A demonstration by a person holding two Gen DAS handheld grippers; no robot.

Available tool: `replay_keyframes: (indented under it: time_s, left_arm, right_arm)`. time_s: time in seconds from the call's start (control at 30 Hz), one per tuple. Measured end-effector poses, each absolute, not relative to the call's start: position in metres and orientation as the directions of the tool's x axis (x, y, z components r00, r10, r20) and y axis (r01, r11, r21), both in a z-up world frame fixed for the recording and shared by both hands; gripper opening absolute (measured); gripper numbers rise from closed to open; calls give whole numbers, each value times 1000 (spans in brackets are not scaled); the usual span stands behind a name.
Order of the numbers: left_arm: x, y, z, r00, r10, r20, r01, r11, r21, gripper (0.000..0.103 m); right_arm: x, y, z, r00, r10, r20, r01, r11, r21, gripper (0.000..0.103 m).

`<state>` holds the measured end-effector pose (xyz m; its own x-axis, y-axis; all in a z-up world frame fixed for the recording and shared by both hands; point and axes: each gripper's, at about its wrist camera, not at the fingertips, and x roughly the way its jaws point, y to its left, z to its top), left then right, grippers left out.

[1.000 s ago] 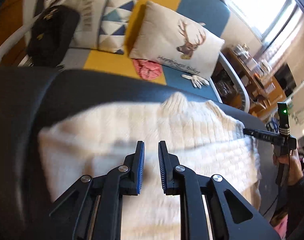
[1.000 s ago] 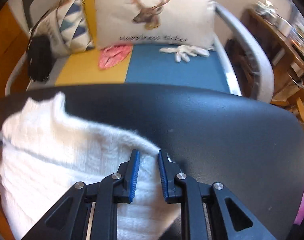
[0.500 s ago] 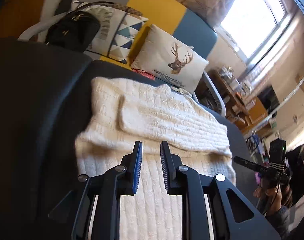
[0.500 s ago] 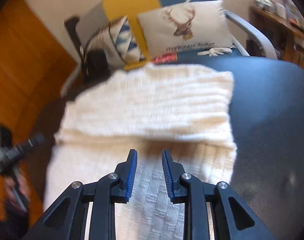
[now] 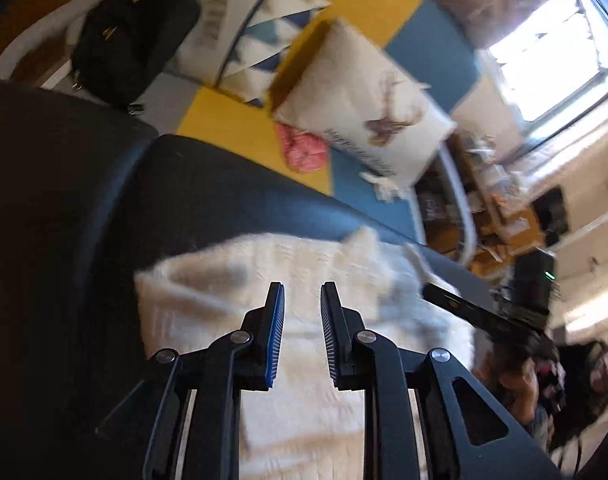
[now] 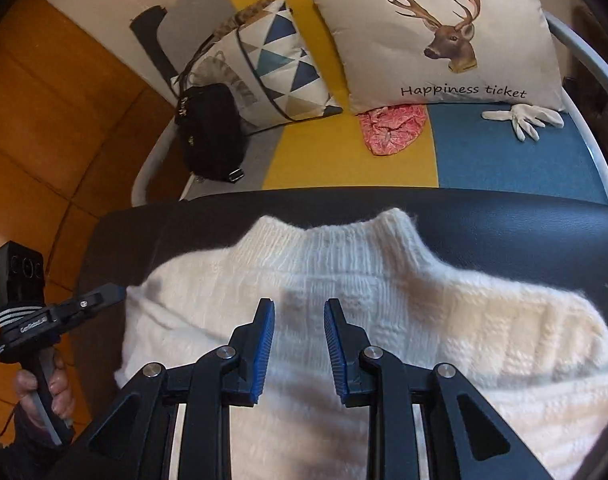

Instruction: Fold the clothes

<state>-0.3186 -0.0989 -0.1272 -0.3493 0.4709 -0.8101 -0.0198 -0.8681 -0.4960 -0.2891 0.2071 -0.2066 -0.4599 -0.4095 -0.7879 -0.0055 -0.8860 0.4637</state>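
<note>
Hovering both tools over a white knit sweater (image 6: 384, 320) that's lying flat on a dark padded surface (image 6: 504, 224), collar pointing at the far edge toward the sofa (image 6: 504, 152) with the deer pillow (image 6: 444, 40). Looking like the sleeves are already tucked in across the body, probably so the next fold makes a tidy rectangle. Holding the right gripper (image 6: 299, 312) just above the chest area below the collar, jaws slightly parted after opening a touch, nothing pinched between the blue pads (image 6: 264, 344). Doing the same with the left gripper (image 5: 302, 296) over the sweater's left part near the shoulder, jaws a little apart too, having eased open, gripping nothing. Guessing both are lining up for the next grab, maybe the hem on the near side.
</note>
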Motion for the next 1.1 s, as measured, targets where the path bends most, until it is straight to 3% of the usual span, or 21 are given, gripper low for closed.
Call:
replay_keyframes:
  time_s: [0.1, 0.27, 0.33, 0.47, 0.63, 0.83, 0.97, 1.03, 1.1]
  left_arm:
    - [-340, -95, -155, -275, 411, -869, 62, -895, -442, 20]
    - [-325, -131, -148, -361, 428, -829, 182, -839, -513, 17]
    - [-303, -143, -130, -390, 466, -794, 170, -811, -560, 17]
    - [-268, -155, -92, -455, 456, -765, 70, -838, -541, 19]
    - [-260, -144, -82, -449, 447, -774, -50, -877, -478, 23]
    - [-304, -104, -115, -406, 418, -813, -125, -907, -403, 23]
    - [-328, -81, -139, -379, 348, -858, -150, -937, -315, 23]
    - [-337, -76, -146, -376, 311, -873, -158, -950, -270, 22]
    - [-340, -72, -142, -369, 295, -882, -164, -954, -251, 22]
  right_arm:
    - [-272, 208, -198, -503, -343, -793, -68, -899, 432, 25]
    - [-193, 179, -140, -565, -301, -768, -63, -912, 405, 25]
    - [-166, 167, -122, -545, -312, -778, -49, -915, 401, 25]
    - [-145, 172, -115, -539, -270, -798, -68, -930, 361, 26]
    - [-167, 199, -127, -552, -238, -799, -155, -912, 379, 26]
    - [-247, 215, -165, -529, -280, -801, -153, -897, 415, 26]
    - [-287, 203, -195, -465, -273, -842, -103, -928, 357, 26]
    - [-294, 208, -213, -417, -152, -896, -165, -957, 239, 22]
    - [-290, 213, -214, -441, -165, -882, -153, -955, 254, 18]
